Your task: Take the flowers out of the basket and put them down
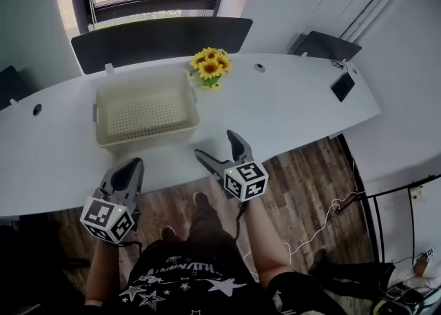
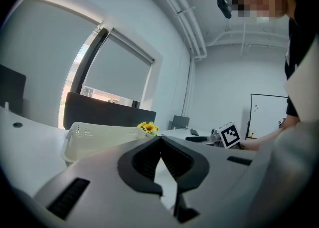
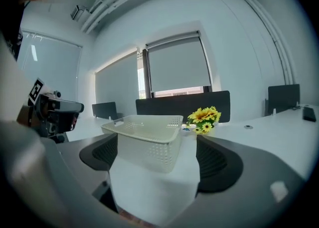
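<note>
Yellow sunflowers [image 1: 211,65] stand at upper centre on the white table [image 1: 289,107], just beside the empty basket [image 1: 146,136]. Our right gripper [image 1: 217,145] is spread and holds nothing, and the left gripper [image 1: 129,169] is pressed together. We should only pull away without bumping anything.

grey right tongs [image 1: 214,143], black starred shirt [image 1: 186,282]

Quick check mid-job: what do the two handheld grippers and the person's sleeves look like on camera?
Both are grey two-jaw tools, the left gripper and the right gripper, with tapering jaws lined by black ribbed pads. Each carries a white cube with black square markers. The person wears a black T-shirt printed with white stars, and the forearms are uncovered.
</note>
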The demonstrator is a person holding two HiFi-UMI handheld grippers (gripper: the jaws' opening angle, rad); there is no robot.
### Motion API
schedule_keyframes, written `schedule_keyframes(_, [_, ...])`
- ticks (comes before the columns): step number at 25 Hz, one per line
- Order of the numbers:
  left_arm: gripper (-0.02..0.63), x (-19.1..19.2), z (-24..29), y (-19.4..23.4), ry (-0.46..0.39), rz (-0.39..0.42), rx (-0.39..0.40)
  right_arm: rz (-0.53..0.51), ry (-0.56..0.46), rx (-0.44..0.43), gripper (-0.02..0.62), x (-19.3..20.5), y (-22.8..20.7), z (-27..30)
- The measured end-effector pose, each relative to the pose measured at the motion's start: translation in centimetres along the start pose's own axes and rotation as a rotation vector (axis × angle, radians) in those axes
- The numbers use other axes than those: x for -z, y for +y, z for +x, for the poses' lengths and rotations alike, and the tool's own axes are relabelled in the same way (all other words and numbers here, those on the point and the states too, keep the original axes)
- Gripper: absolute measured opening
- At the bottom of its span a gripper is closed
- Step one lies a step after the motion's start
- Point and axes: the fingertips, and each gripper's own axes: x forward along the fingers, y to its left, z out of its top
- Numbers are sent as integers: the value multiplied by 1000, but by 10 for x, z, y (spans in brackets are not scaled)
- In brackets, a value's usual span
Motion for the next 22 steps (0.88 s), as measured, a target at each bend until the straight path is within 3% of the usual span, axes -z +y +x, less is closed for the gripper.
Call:
schedule_keyframes(4, [9, 8, -16, -11, -2, 3, 27, 20, 16, -26, 474, 17, 29, -17])
schedule_keyframes(10, [9, 7, -29, -26, -19, -4, 2, -12, 24, -84, 434, 18, 54, -25])
schedule_keyframes(11, [9, 8, -29, -29, -20, 0, -1, -18, 14, -87, 404, 17, 56, -25])
schedule_keyframes(14, [9, 14, -31, -42, -20, 5, -11, -26, -33, -54, 218, 14, 57, -36])
schedule_keyframes(21, [9, 26, -49, -104, -18, 15, -47, -15, -113, -50, 9, 12, 61, -101])
schedule_keyframes(22, [9, 28, -53, -114, -21, 18, -58, -24, -114, -53, 3, 14, 62, -113])
